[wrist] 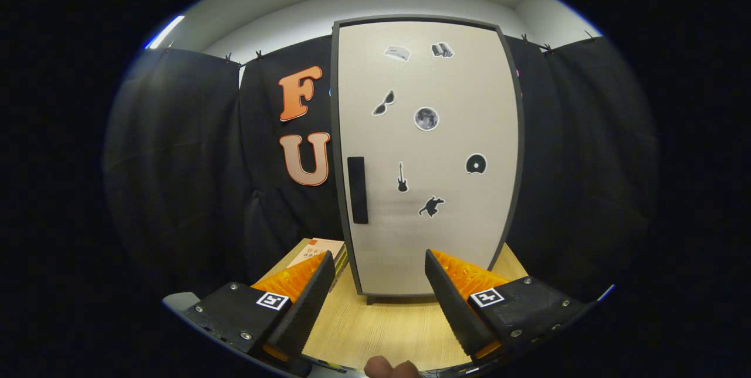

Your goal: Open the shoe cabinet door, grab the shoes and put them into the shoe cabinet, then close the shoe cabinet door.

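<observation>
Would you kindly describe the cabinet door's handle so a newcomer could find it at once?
Beyond the open tongs stands a tall beige shoe cabinet door on the wooden table. Its handle is the upright black bar near the door's left edge, plain and rectangular, unlike the small picture stickers scattered beside it.

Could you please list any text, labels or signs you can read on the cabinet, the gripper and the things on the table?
Cabinet door: picture stickers, no words.
Book left of the cabinet: cover print too small and blurred to read.
Gripper, open, nothing between its fingers: a square black-and-white marker on each finger base, a pattern rather than text.
Nothing else is readable.
</observation>
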Tool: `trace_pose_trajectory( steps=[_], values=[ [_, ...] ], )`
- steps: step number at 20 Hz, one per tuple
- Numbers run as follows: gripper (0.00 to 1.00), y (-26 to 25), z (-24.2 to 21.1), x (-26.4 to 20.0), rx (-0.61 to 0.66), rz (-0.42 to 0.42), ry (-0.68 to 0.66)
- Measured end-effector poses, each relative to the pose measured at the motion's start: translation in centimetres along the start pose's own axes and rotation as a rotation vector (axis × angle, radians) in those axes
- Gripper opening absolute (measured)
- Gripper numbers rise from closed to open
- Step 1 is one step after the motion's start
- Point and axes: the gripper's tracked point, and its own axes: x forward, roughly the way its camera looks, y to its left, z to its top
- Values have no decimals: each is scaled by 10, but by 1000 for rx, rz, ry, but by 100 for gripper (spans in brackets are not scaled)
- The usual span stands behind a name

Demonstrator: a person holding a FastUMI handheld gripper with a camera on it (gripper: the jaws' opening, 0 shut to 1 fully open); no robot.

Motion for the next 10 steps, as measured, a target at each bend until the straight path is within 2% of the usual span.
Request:
trace_pose_trajectory(
  steps=[10],
  values=[
    [97,-62,4,-111,-34,-53,-76]
  ],
)
